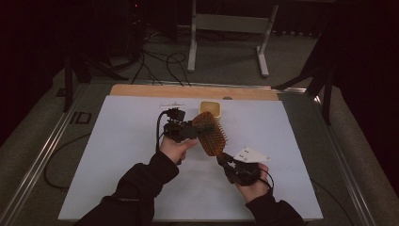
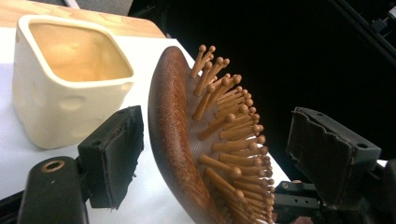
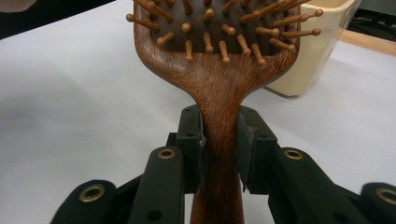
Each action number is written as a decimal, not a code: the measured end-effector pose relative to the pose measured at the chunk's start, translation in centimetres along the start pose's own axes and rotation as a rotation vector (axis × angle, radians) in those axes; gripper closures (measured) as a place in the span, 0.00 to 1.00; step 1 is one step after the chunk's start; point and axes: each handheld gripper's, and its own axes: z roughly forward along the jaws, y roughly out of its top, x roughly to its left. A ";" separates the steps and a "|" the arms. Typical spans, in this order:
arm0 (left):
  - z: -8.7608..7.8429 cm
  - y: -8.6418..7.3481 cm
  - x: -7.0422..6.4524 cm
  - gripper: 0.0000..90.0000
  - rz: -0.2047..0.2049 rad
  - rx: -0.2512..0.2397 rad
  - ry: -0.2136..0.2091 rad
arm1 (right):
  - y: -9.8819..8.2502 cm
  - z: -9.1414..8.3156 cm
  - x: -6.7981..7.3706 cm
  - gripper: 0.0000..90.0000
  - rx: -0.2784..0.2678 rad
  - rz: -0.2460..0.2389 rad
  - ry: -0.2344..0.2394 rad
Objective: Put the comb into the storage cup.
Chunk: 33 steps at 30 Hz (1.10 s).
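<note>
Holding the wooden hairbrush [image 1: 210, 134] up off the table is the right gripper [image 1: 225, 162], and it's got the handle properly clamped: in the right gripper view both black jaws press against the sides of the handle [image 3: 219, 140] just below where it widens into the paddle head. Bristle pins with little round tips stick out of the dark cushion toward the camera there.

The left gripper [image 1: 188, 129] is a different story. Its jaws are spread wide, one on each side of the brush head, and neither pad is touching it. In the left gripper view the hairbrush [image 2: 187, 140] sits between them, curved wooden back facing the left-hand pad [image 2: 114, 154], bristles pointing at the other one.

From the high view the brush runs diagonally between the two hands, head up near the left gripper, handle down toward the right one, all over the white sheet [image 1: 117, 155] covering the table.

Just behind the brush head there's a cream square cup [image 1: 210, 109] standing upright on the sheet, open top, looks empty inside [image 2: 70, 79]
</note>
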 end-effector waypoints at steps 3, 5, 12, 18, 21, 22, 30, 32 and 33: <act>0.2 -0.1 0.0 0.23 -0.018 -0.003 0.013 | 0.0 0.0 0.0 0.81 -0.001 -0.003 0.002; 0.3 -0.1 -0.1 0.26 -0.021 -0.005 0.023 | 0.0 0.0 0.0 0.81 -0.003 -0.003 0.002; 0.6 -0.2 -0.1 0.44 -0.025 0.003 -0.003 | 0.0 0.0 0.0 0.81 -0.005 -0.004 0.004; 0.4 -0.1 0.0 0.51 -0.045 -0.004 -0.034 | 0.0 0.0 0.1 0.81 -0.003 -0.004 0.003; 0.3 -0.1 0.0 0.54 -0.059 -0.011 -0.051 | 0.1 0.0 0.2 0.81 -0.009 -0.004 -0.001; 0.3 -0.1 0.0 0.54 -0.061 -0.013 -0.056 | 0.1 -0.1 0.1 0.81 -0.008 -0.007 -0.005; 0.2 0.2 -0.1 0.57 -0.044 -0.002 -0.075 | 0.1 -0.1 0.1 0.81 -0.012 -0.003 -0.003; 0.2 0.2 -0.1 0.58 -0.045 -0.003 -0.079 | 0.1 0.0 0.0 0.81 -0.011 0.004 0.012; 0.1 0.3 -0.2 0.58 -0.043 -0.002 -0.080 | 0.1 0.0 0.1 0.80 -0.019 0.006 0.010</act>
